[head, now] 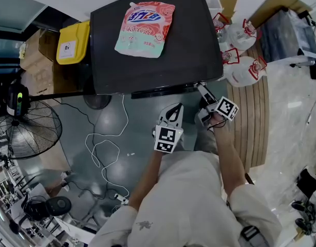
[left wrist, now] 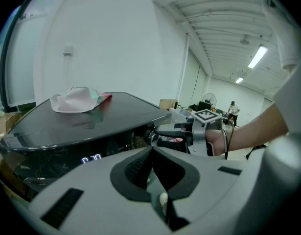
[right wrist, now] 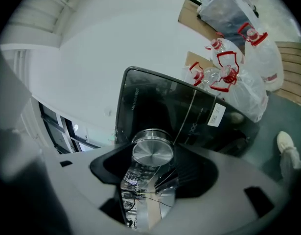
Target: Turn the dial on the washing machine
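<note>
we stood in front of the washer [head: 147, 71] and looked down on its dark flat top. the dial [right wrist: 151, 154] was a round shiny knob on the front of the washer, just under the top edge, near the corner on our right side. our right tongs [head: 200, 86] reached out to it, and the two jaws sat one on each side of the dial and pressed on it, so they were partly open with the dial held tight between them. our left tongs [head: 173, 112] hung in the air a little back from the washer, beside the right tongs but not touching them. their jaws were closed together and had nothing in them. small numbers [left wrist: 91, 158] glowed on the front of the washer, to the left of the dial. a pink and green soap bag [head: 145, 29] lay flat on top of the washer, well away from the dial. a yellow bin [head: 73, 42] stood beside the washer on the left. a fan [head: 26, 130] and a white cord [head: 104, 148] were on the floor on our left. some white bags [head: 242, 55] with red marks lay on the right.
</note>
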